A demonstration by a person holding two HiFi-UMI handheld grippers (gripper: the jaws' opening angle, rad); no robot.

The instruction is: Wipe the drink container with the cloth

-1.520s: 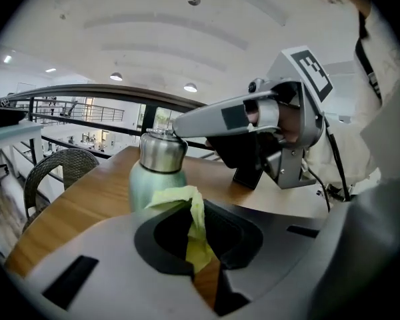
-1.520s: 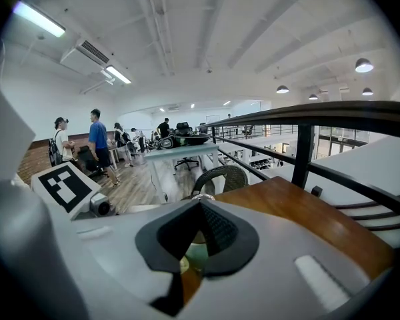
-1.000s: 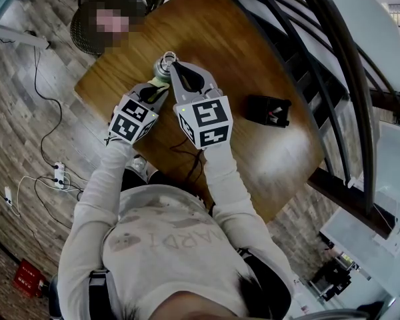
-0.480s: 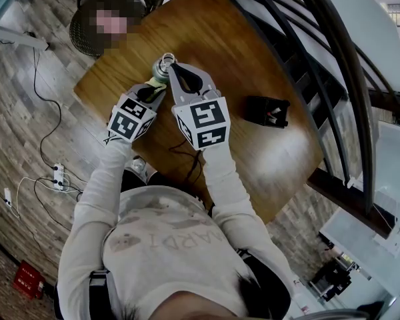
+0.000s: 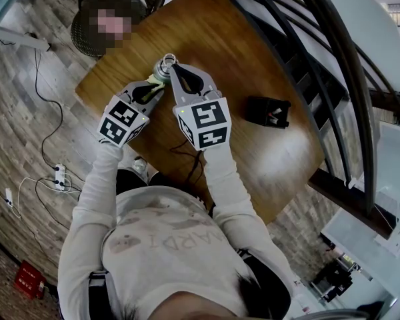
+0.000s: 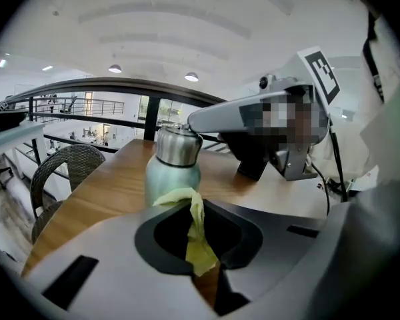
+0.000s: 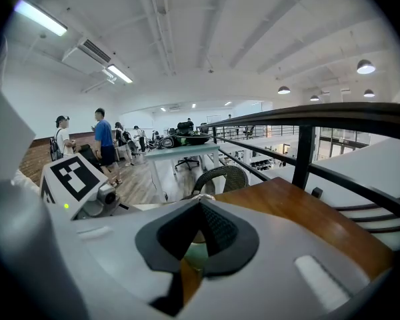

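A pale green drink bottle with a steel cap stands upright on the wooden table. In the left gripper view the bottle rises just beyond my jaws. My left gripper is shut on a yellow cloth, and the cloth's top fold lies against the bottle's near side. From above, my right gripper is shut on the steel cap; its tips meet the cap's top. In the right gripper view the jaws are together, and the bottle's top shows under them.
A black box sits on the table to the right. A wicker chair stands past the table's far left corner, and a dark stair railing runs along the right. Cables and a power strip lie on the floor at left.
My left gripper has drawn back toward me and to the left, with the cloth still against the bottle's side. The right gripper and the bottle have stayed put.
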